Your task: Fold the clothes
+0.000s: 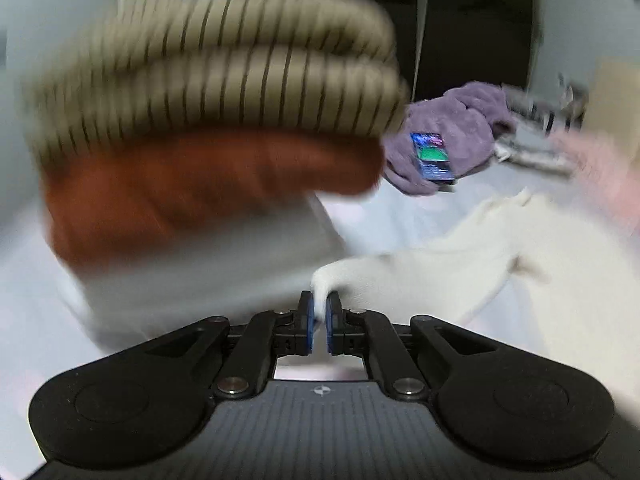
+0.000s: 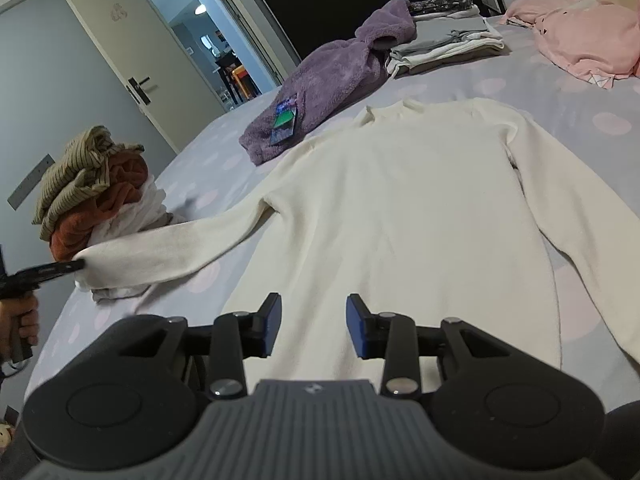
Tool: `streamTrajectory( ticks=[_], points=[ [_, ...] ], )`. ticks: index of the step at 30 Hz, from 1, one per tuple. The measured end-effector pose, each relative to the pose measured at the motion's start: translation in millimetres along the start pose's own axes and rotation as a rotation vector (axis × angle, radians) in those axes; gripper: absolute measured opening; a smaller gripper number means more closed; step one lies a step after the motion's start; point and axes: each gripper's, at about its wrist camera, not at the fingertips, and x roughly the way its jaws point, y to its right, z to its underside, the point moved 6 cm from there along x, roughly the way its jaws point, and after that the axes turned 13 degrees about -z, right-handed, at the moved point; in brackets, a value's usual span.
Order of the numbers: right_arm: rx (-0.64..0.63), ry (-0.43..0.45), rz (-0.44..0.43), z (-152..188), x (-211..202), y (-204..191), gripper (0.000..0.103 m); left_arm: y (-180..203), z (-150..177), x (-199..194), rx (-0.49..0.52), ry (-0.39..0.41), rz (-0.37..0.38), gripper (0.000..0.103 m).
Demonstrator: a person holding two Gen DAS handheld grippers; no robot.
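Note:
A cream long-sleeved sweater (image 2: 400, 208) lies flat on the bed, neck away from me, sleeves spread. My left gripper (image 1: 319, 320) is shut on the cuff of its left sleeve (image 1: 324, 280); the same gripper shows in the right wrist view (image 2: 76, 266) at the sleeve end (image 2: 120, 260), lifted a little off the bed. My right gripper (image 2: 314, 326) is open and empty, hovering over the sweater's lower hem. The left wrist view is blurred.
A pile of a striped, a rust-orange and a white garment (image 2: 88, 192) sits at the bed's left edge, close to the held sleeve. A purple fleece (image 2: 328, 80) with a phone (image 2: 285, 121) lies beyond. Folded grey clothes (image 2: 448, 46) and pink pillows (image 2: 580, 36) are at the far end.

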Motion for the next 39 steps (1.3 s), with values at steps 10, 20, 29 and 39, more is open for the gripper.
streamTrajectory(
  ticks=[10, 20, 29, 39],
  points=[
    [0.002, 0.002, -0.013, -1, 0, -1, 0.042, -37, 56, 46, -0.212, -0.319, 0.006, 0.004],
    [0.002, -0.006, -0.008, -1, 3, -1, 0.042, -51, 105, 86, -0.169, -0.5, -0.215, 0.018],
    [0.035, 0.021, 0.025, -4, -2, 5, 0.042, 23, 53, 33, -0.233, -0.384, 0.05, 0.025],
    [-0.186, -0.186, 0.066, 20, 30, -41, 0.053, 163, -20, -48, -0.133, -0.306, 0.382, 0.048]
  ],
)
